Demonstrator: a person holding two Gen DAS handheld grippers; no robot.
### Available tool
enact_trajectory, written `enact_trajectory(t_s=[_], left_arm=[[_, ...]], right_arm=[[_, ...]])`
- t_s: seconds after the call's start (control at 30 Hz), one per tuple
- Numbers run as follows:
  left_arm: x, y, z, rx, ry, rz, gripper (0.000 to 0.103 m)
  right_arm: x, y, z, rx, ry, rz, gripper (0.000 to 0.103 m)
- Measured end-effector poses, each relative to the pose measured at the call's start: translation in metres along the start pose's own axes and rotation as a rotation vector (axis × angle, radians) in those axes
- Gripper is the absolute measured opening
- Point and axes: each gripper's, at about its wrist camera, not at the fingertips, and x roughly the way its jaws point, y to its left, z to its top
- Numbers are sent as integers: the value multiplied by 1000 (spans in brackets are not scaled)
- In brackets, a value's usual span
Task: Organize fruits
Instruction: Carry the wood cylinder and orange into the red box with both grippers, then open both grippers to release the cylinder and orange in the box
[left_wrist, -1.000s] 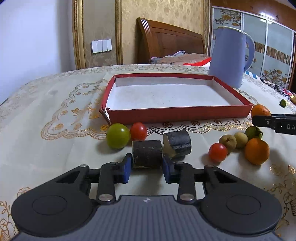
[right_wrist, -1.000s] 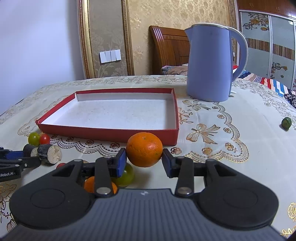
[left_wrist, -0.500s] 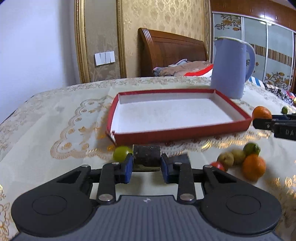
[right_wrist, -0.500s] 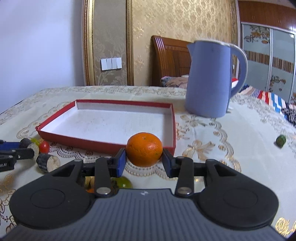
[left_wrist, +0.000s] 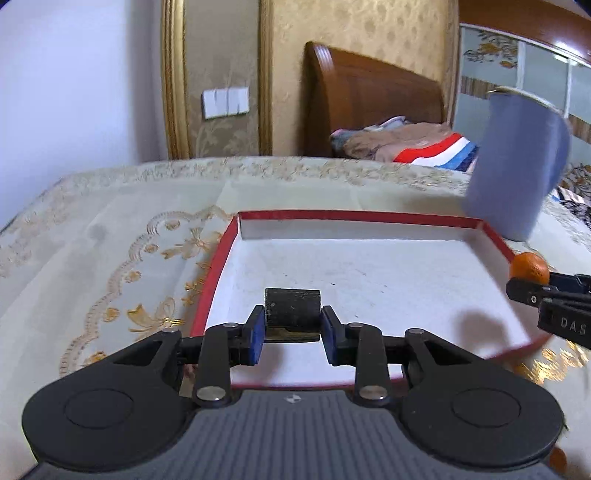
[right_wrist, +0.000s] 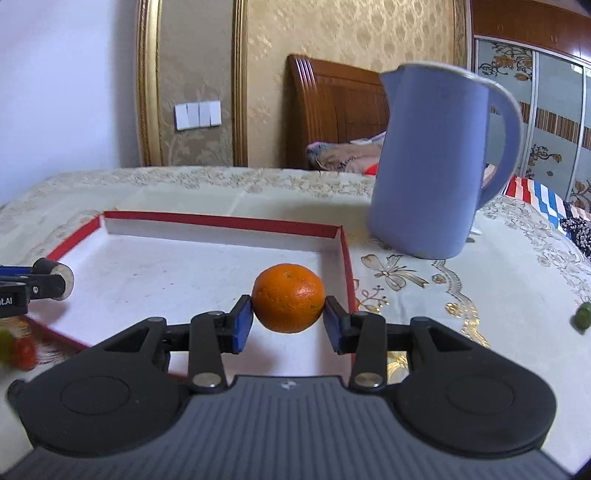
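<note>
My left gripper (left_wrist: 292, 328) is shut on a dark, short cylindrical piece (left_wrist: 291, 314) and holds it above the near left part of the red box with a white floor (left_wrist: 369, 273). In the right wrist view the same piece (right_wrist: 55, 282) shows a pale cut end at the left edge. My right gripper (right_wrist: 289, 325) is shut on an orange (right_wrist: 289, 297), held over the near right part of the red box (right_wrist: 340, 251). The orange (left_wrist: 528, 266) and the right gripper's fingers (left_wrist: 532, 293) also appear at the right edge of the left wrist view.
A tall blue jug (right_wrist: 439, 162) stands just beyond the box's far right corner. A small green fruit (right_wrist: 581, 319) lies alone on the cloth at far right. Blurred red and green fruits (right_wrist: 18, 349) lie before the box's near left edge. A wooden headboard (left_wrist: 369, 103) rises behind the table.
Both grippers lifted their loads off the tablecloth and carried them forward over the red box. The loose fruits on the cloth slid out of view beneath them.
</note>
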Motion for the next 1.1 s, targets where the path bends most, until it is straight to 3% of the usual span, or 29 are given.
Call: enact_trajectory(t_s=[0.13,0.23,0.5,0.93,1.1], left_arm=[[24,-3,4,22,14,55,31],[34,1,5,12,35,50,31],[47,2,8,11,2,52,31],[60,3,4,36,0,68,35],[58,7,3,14,5,60,36]], right_arm=[[25,3,5,14,52,12,39],[40,5,8,9,70,1,39],[67,2,14,21,100,-9,39],[71,-6,13,31,94,-2,39],[67,-7,12,45,82,13,49]])
